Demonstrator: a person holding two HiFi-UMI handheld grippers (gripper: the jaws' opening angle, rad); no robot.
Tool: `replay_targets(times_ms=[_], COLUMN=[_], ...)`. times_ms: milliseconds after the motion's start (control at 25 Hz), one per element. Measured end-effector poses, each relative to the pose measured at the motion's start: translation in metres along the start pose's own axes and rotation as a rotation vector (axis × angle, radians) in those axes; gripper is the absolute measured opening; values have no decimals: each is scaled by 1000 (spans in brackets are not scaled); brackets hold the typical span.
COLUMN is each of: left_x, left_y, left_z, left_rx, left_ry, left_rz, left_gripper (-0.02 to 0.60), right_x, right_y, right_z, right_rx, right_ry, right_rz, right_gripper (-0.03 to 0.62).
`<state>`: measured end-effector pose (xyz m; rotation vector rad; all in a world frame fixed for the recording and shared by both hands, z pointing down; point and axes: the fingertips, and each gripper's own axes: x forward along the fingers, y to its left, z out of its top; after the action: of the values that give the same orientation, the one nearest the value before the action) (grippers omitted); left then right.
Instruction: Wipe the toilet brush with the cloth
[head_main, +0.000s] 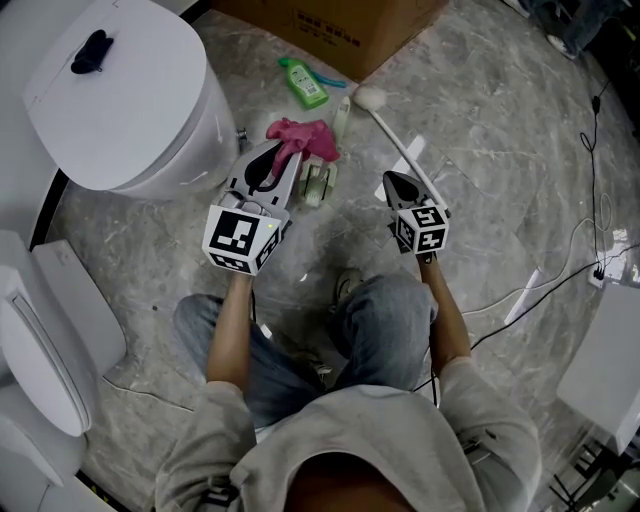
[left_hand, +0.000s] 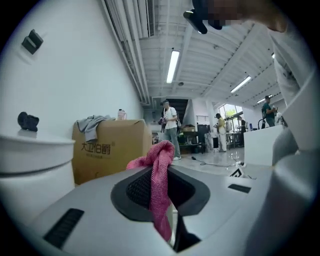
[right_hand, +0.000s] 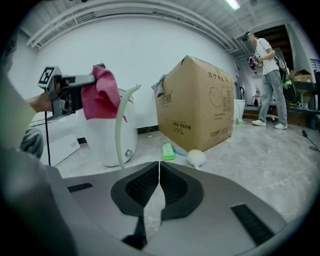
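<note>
The toilet brush lies on the floor with its white head (head_main: 368, 97) near the box and its thin handle (head_main: 398, 143) running back toward me. My right gripper (head_main: 397, 182) hovers over the handle's near part. Its jaws are shut, with nothing visible between them. In the right gripper view (right_hand: 159, 180) the brush head (right_hand: 196, 157) shows just beyond the right jaw. My left gripper (head_main: 268, 160) is shut on a pink cloth (head_main: 303, 140), which hangs through the jaws (left_hand: 160, 187) as a pink fold (left_hand: 159, 165).
A white toilet (head_main: 120, 100) stands at the far left and another white fixture (head_main: 40, 340) is beside me. A cardboard box (head_main: 330, 25) stands ahead, with a green bottle (head_main: 303, 83) before it. A pale green curved object (right_hand: 120, 125) rises between the grippers. Cables (head_main: 590, 270) run at the right.
</note>
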<state>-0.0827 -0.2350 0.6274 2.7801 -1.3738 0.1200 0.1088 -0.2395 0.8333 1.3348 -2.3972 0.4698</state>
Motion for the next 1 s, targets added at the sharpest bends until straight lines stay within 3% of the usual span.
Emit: replay_targets(times_ms=[160,280,520,1000], left_x=[21,37,57,43], left_y=[-16,-28,-30,-32], left_z=[40,45,-6,-100], left_rx=[2,33,7,-40], left_ry=[-50,-32,87,268], left_rz=[-70,-97,-114,-91], left_gripper=[61,61,60,60], right_x=[-1,-3,-4,-4], right_y=[2,4,-3,-2], right_z=[2,-2,-4,-15], right_rx=[-5,-5,2,9], right_ry=[-2,3,7,25], right_rz=[4,8,-3,-1], right_gripper=[32,32,32,32])
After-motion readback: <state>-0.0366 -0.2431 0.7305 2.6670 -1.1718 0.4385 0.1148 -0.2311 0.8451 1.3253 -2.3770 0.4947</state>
